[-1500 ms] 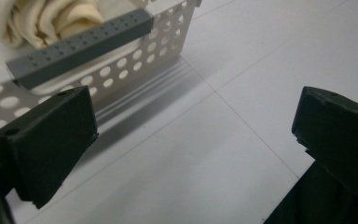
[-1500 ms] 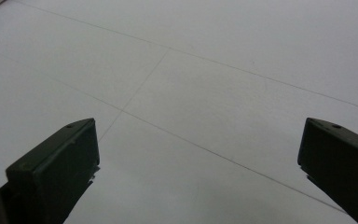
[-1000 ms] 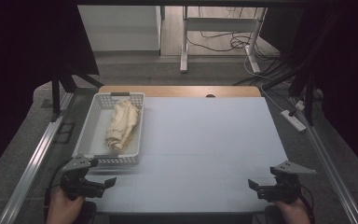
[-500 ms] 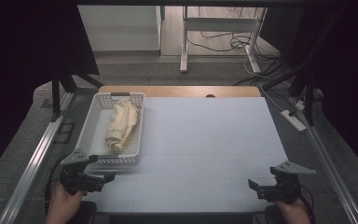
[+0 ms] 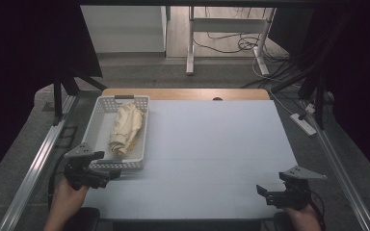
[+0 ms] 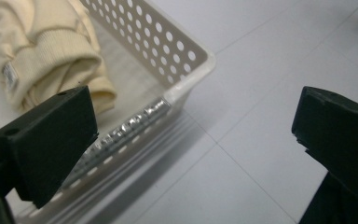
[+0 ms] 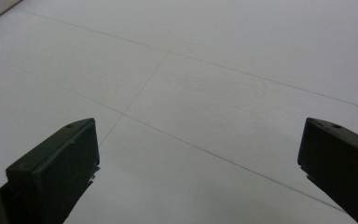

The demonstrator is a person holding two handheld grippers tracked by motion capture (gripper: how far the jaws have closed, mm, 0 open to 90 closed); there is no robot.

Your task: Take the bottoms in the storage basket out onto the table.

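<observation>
- Left gripper [image 5: 107, 174]: jaws spread wide, holding nothing, at the near corner of the white perforated plastic basket [image 5: 96, 126].
- Cream folded knit garment [image 5: 125, 129] lies in the basket just ahead of it, long axis running away from the gripper.
- Basket wall stands between jaws and garment.
- Right gripper [image 5: 265, 192]: released, over the bare white tabletop [image 5: 212, 144], well apart.

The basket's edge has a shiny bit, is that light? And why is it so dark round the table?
Left gripper view: yes, glare streaks the white basket rim. High view: light falls on the table; its surroundings lie in deep shadow.
</observation>
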